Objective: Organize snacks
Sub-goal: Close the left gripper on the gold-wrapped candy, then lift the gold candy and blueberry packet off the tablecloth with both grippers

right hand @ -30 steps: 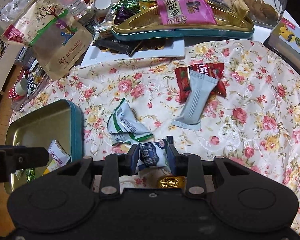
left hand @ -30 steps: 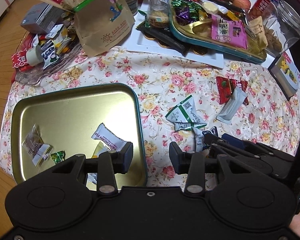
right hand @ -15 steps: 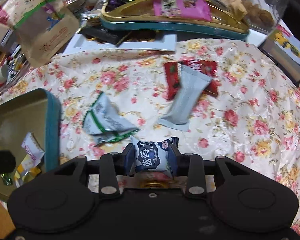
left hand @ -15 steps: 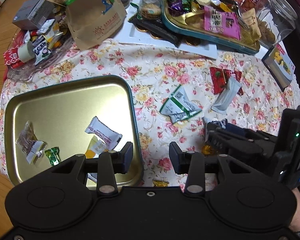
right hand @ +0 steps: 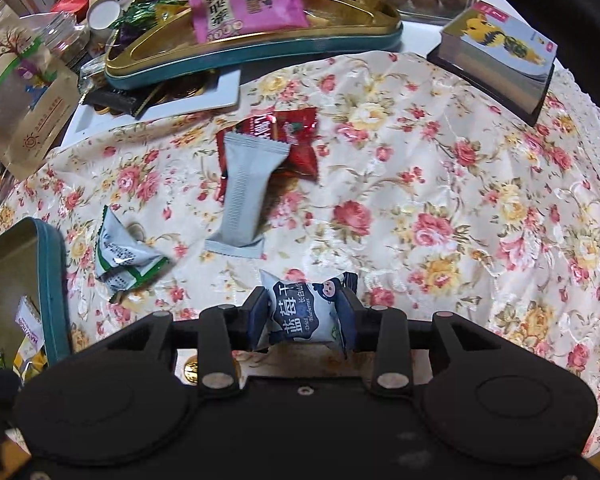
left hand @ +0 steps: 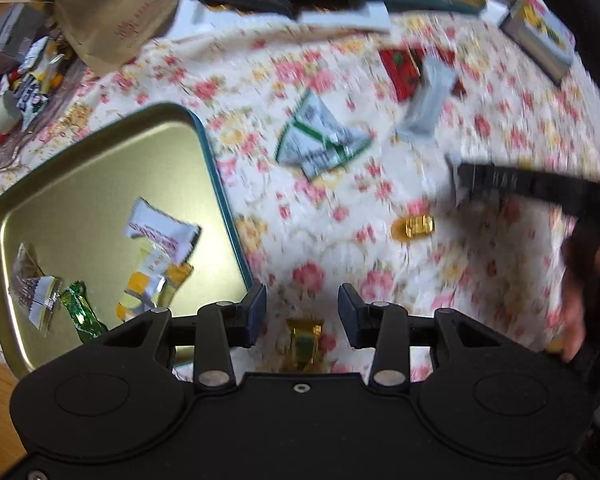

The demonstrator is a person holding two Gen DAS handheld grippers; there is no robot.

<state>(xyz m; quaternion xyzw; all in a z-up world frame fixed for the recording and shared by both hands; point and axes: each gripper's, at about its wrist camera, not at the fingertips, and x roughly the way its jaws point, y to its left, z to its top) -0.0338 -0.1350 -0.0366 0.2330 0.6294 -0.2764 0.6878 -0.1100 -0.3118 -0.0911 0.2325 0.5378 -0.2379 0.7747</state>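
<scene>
- Holding a small blue-and-white blueberry packet clear of the floral surface, our right gripper clamps its crinkly sides, likely bound for the tin tray.
- Our left gripper hangs released and empty, jaws either side of a gold-foil candy just beside the tray's corner, seemingly lined up to pick it.
- That shallow, rounded, glossy metal tray already holds several wrapped sweets.

A blue-and-white packet reads "Dried Blueberries" beside large Chinese characters. At nine o'clock, a white wrapper in the tin shows "HAWTHORN". At twelve o'clock, a pink packet carries bold Chinese characters; smaller print is unreadable.
</scene>
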